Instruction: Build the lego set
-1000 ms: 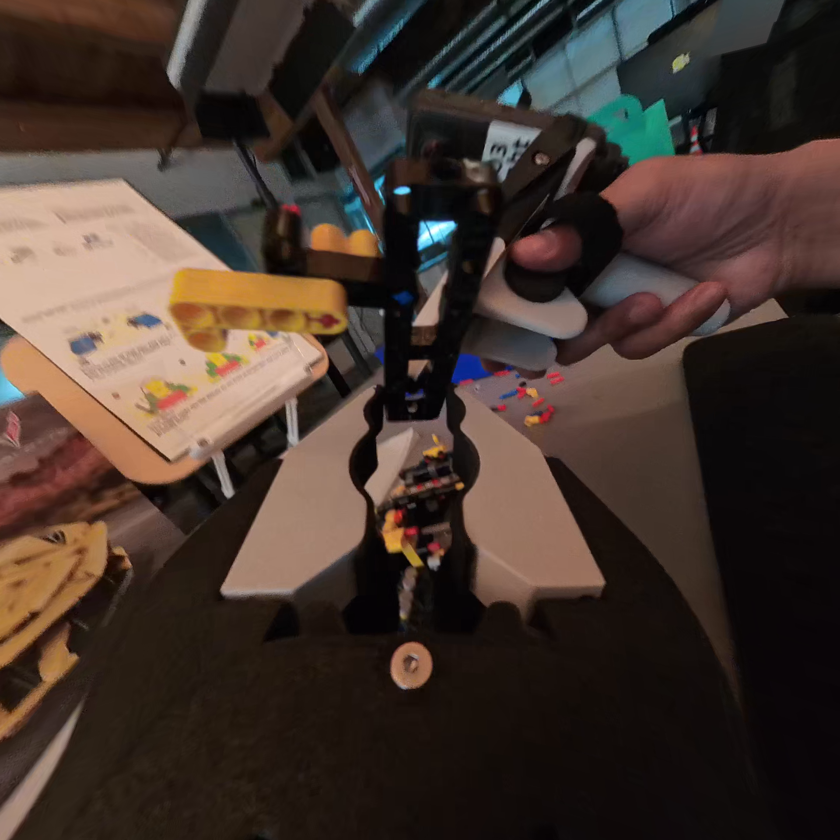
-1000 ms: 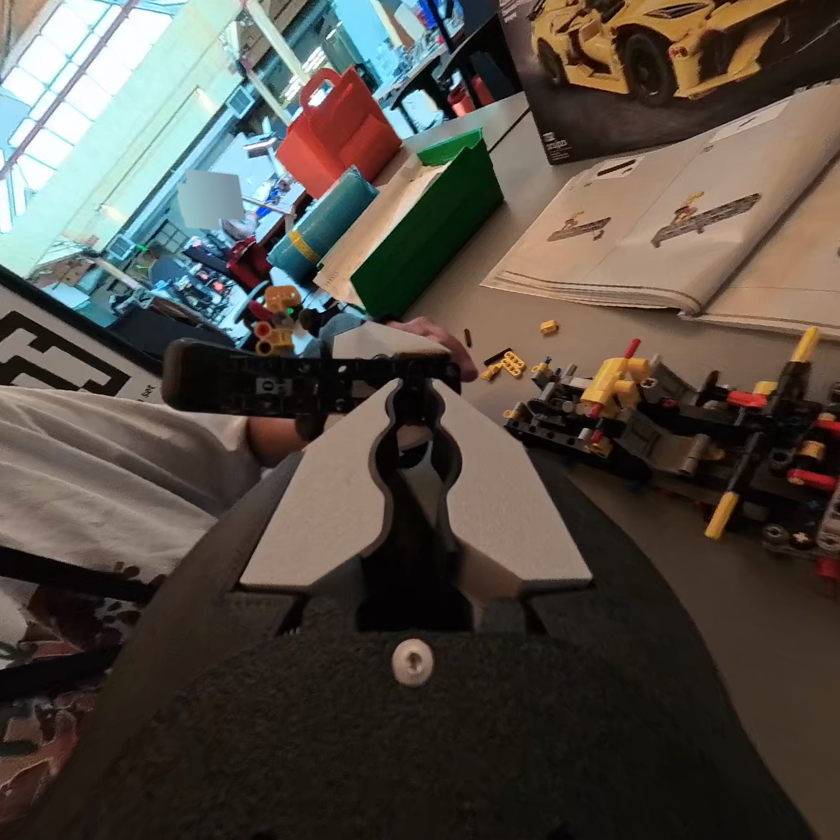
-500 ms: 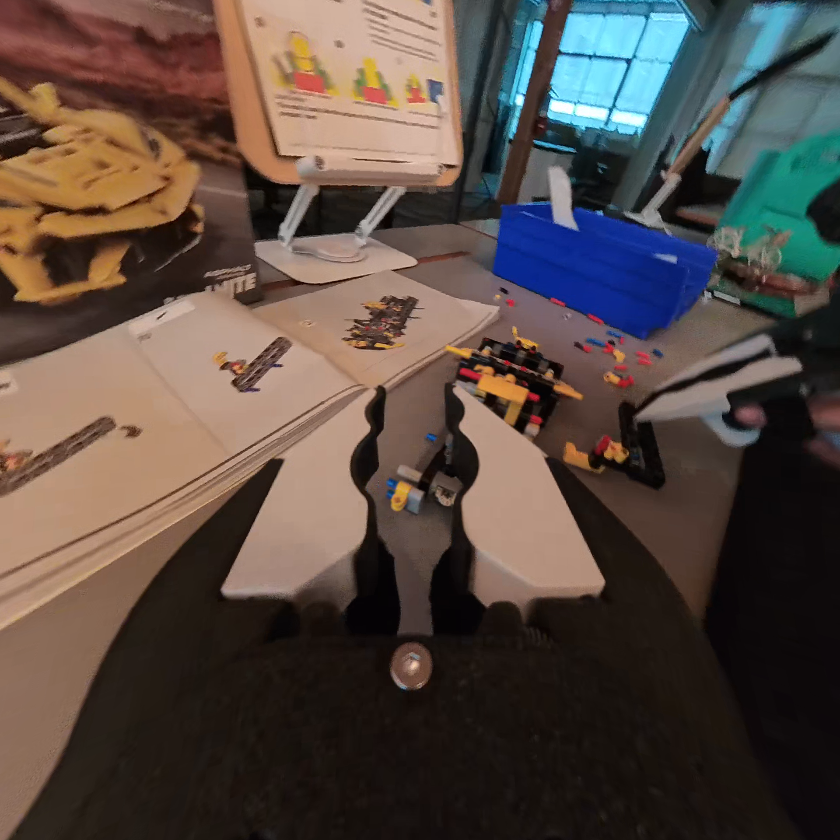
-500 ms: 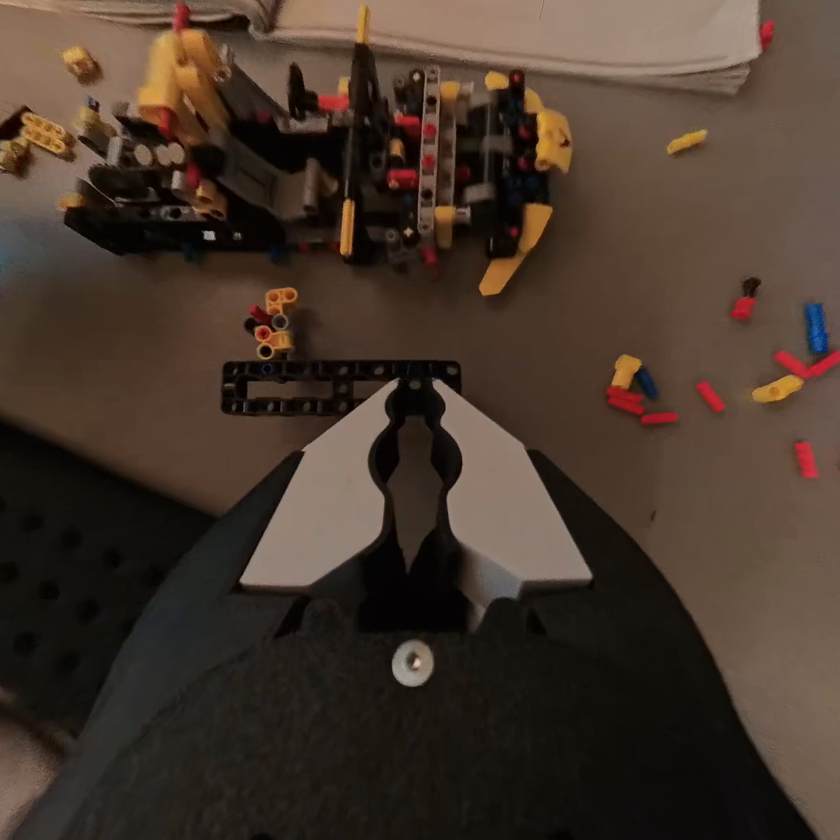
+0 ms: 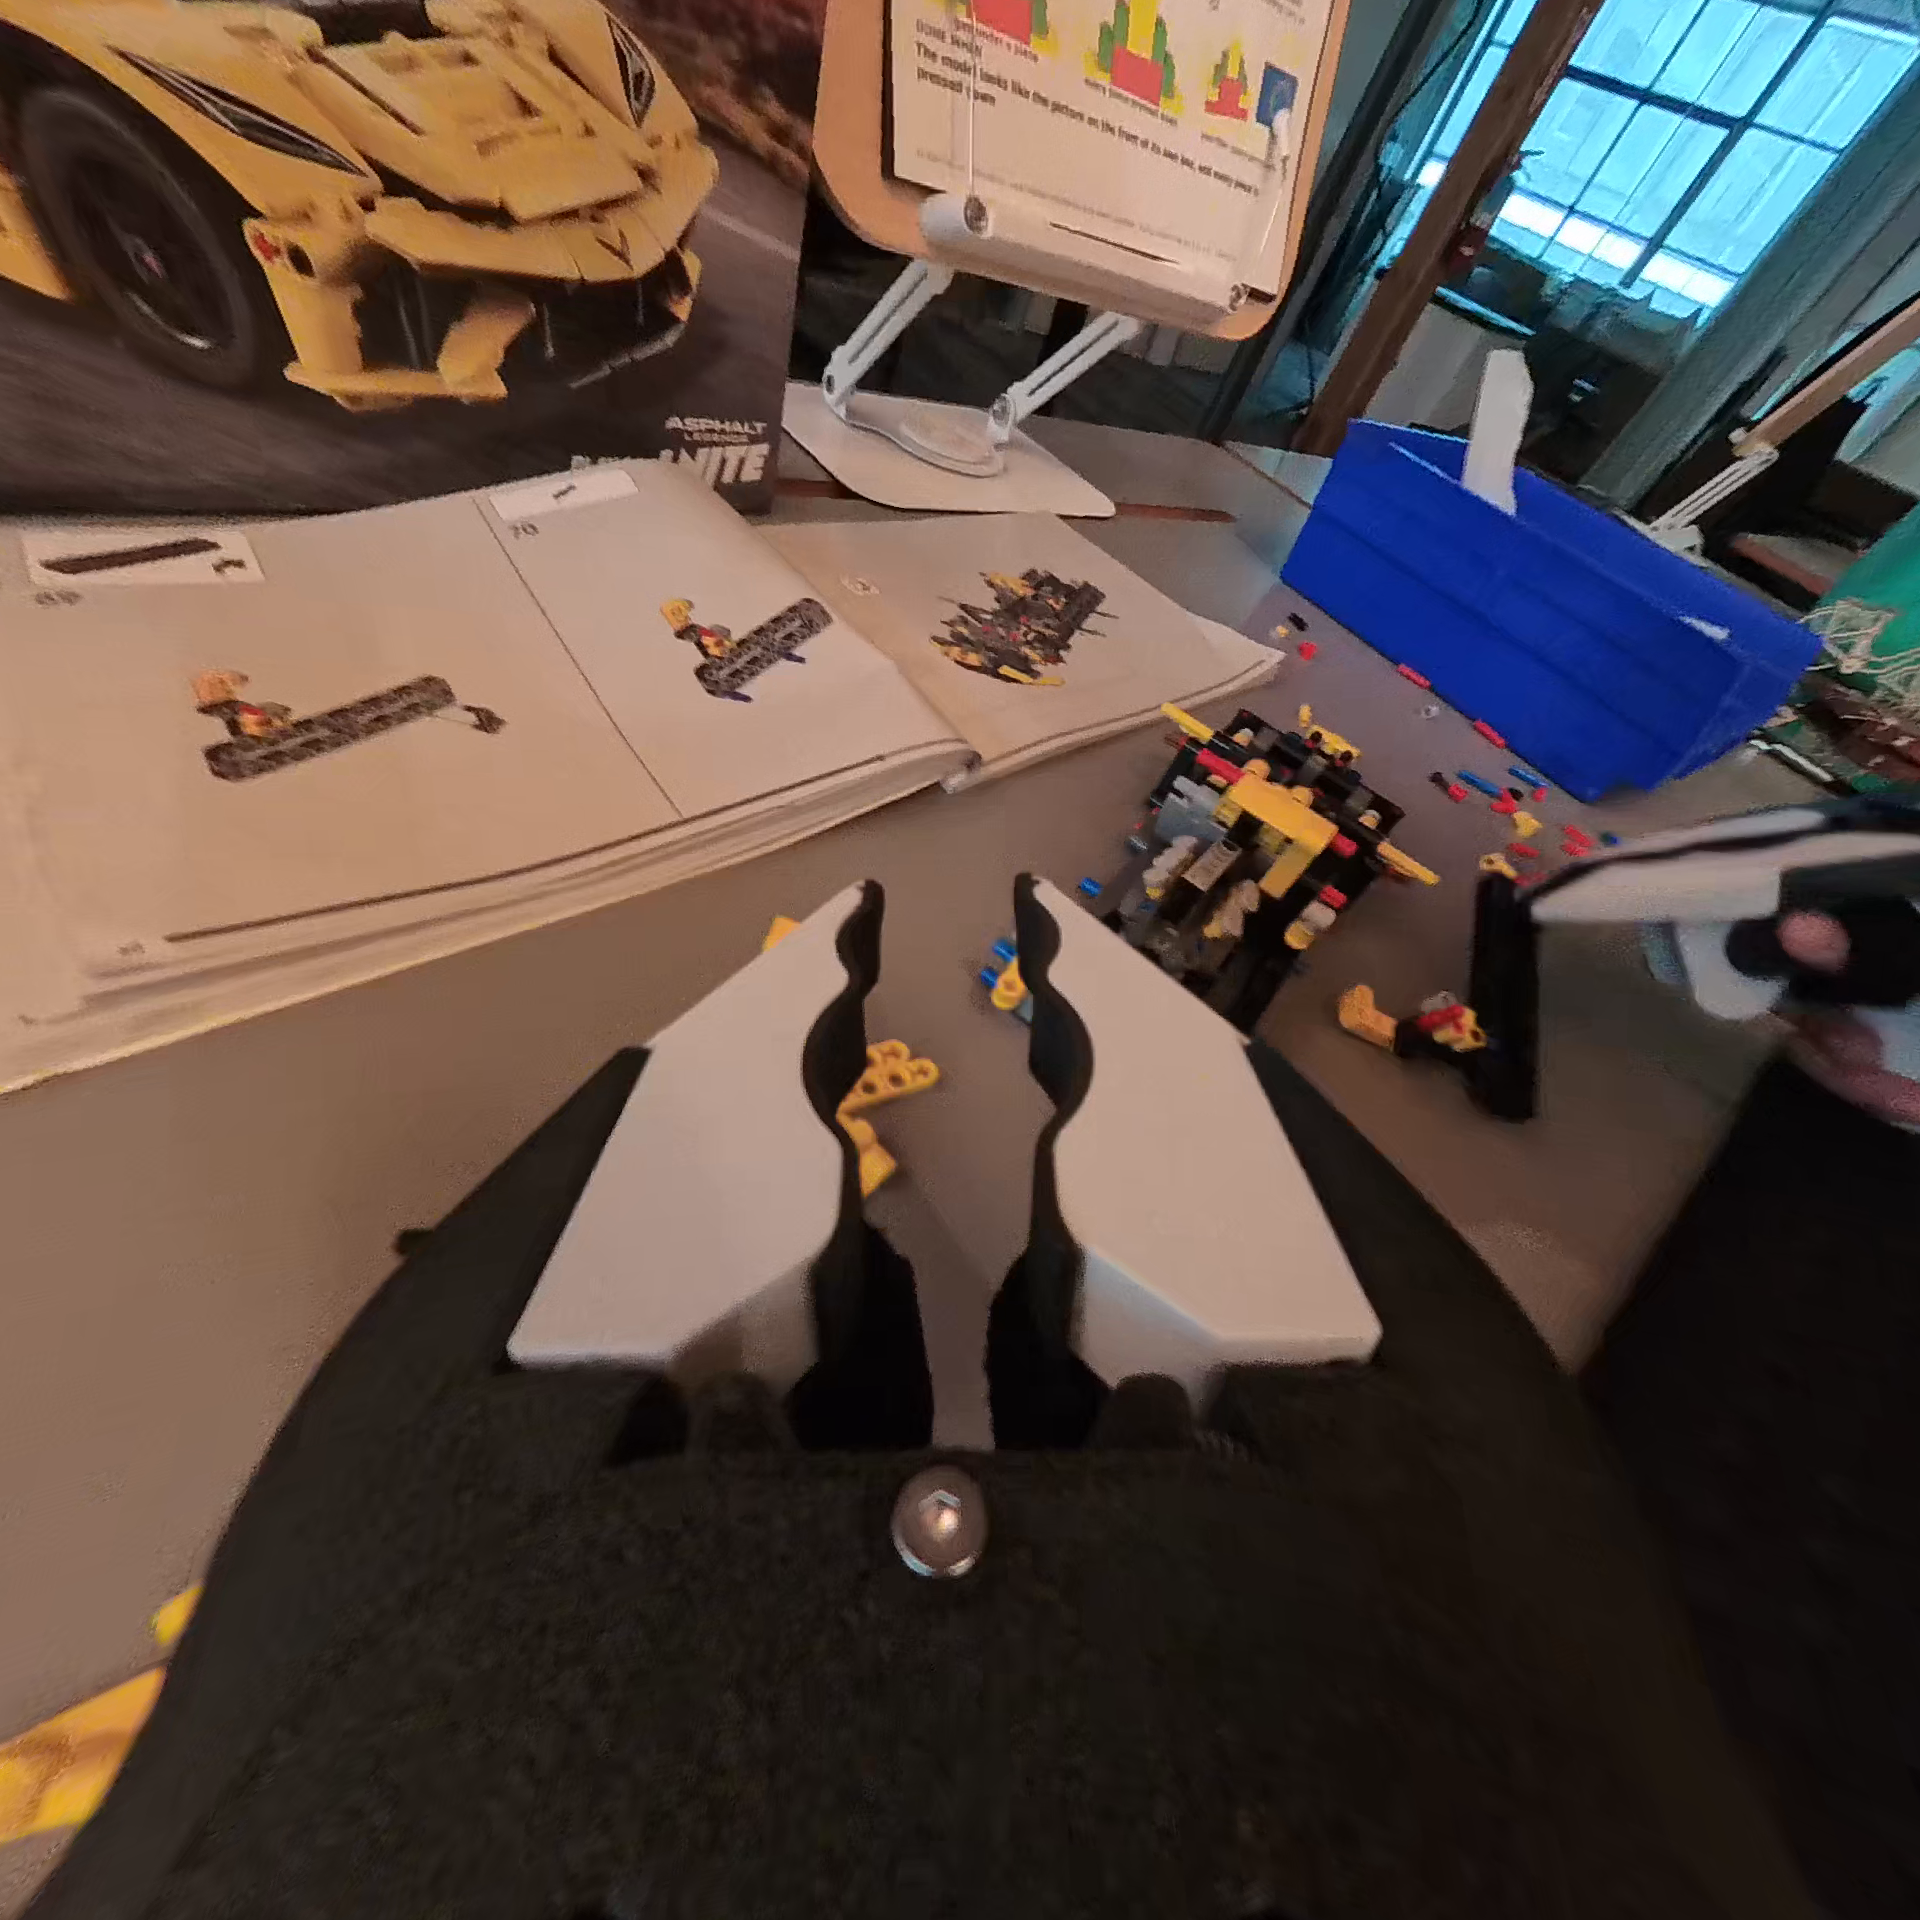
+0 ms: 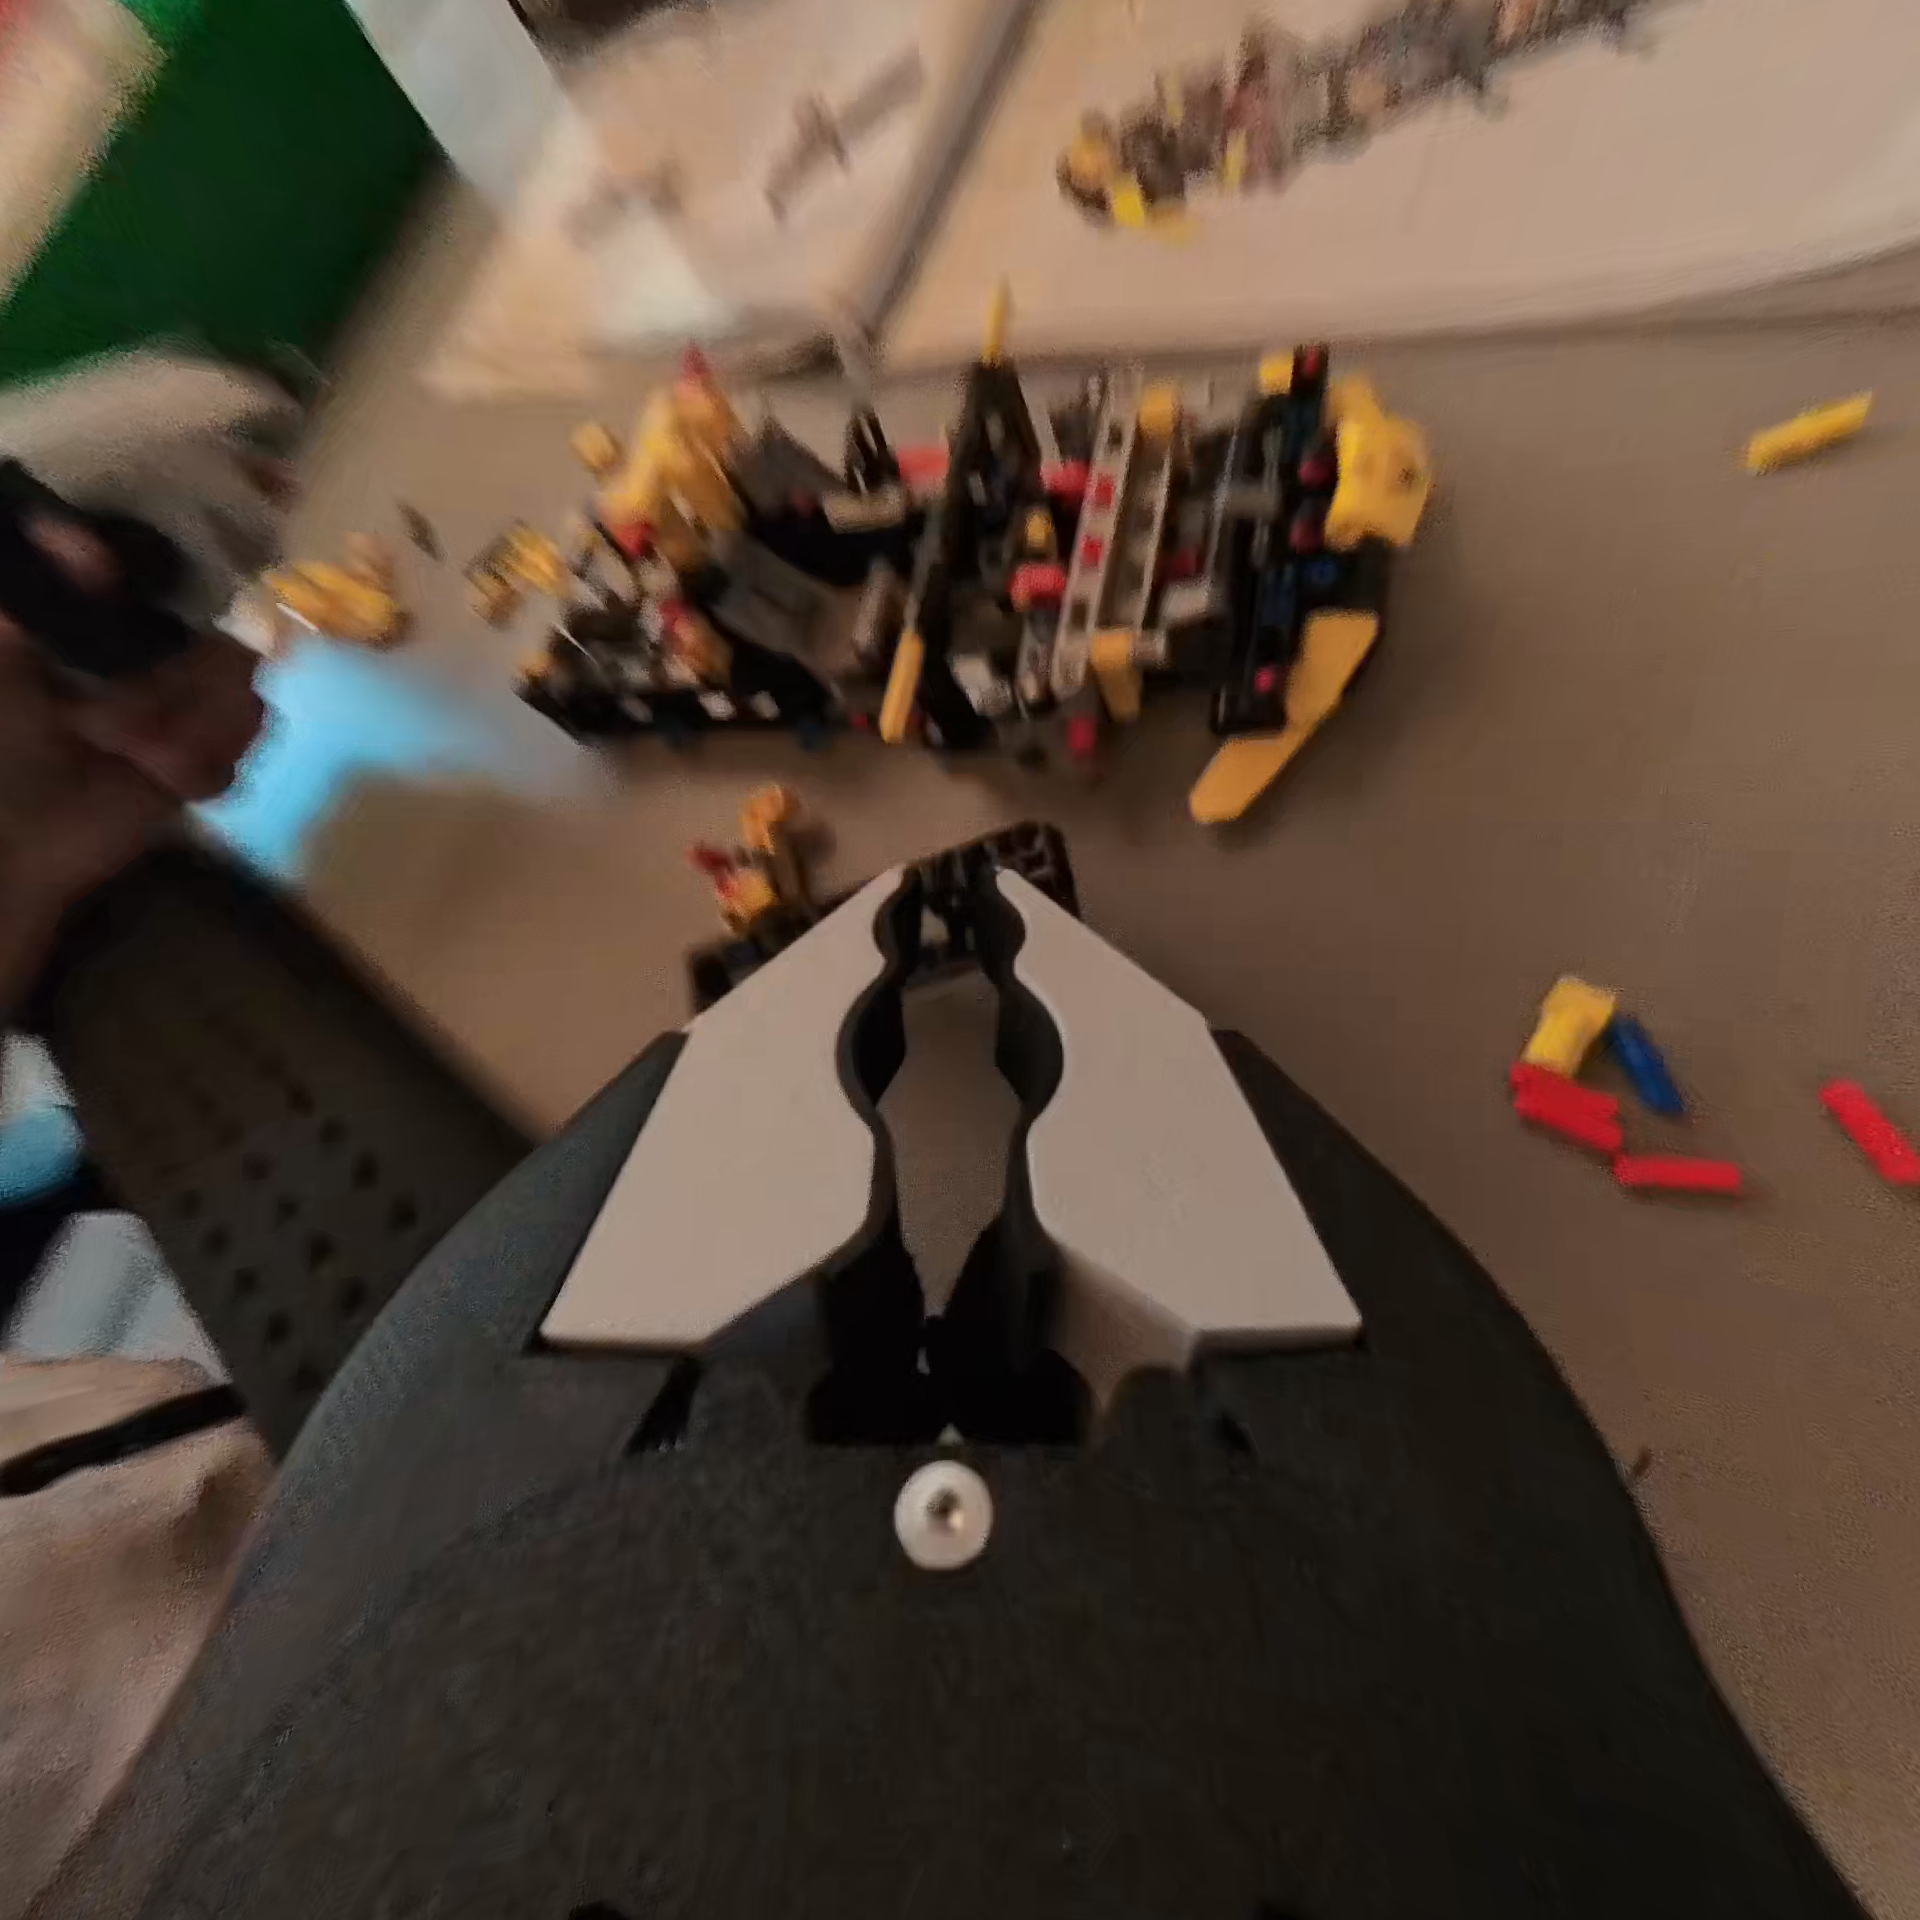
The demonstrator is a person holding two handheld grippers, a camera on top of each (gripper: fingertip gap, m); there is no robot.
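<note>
My left gripper [image 5: 945, 896] is open and empty, low over the table. A small yellow piece [image 5: 885, 1081] lies on the table between its fingers. My right gripper [image 6: 952, 891] is shut on the end of a black frame [image 6: 1039, 852] that carries a small yellow and red assembly [image 6: 764, 862]. The frame stands on edge on the table in the left wrist view [image 5: 1501, 997], held by the right gripper [image 5: 1704, 878]. The black and yellow chassis [image 5: 1268, 862] sits just beyond, and also shows in the blurred right wrist view [image 6: 1039, 582].
The open instruction book [image 5: 520, 675] lies at the left, with the set's box [image 5: 312, 208] and a sheet on a stand [image 5: 1091, 104] behind it. A blue bin [image 5: 1538, 603] stands at back right. Loose red, blue and yellow pins [image 6: 1600, 1081] lie right of the frame.
My left gripper let go of the black frame, opened and swung down over the table. My right gripper carried the frame down beside the chassis and tilted it.
</note>
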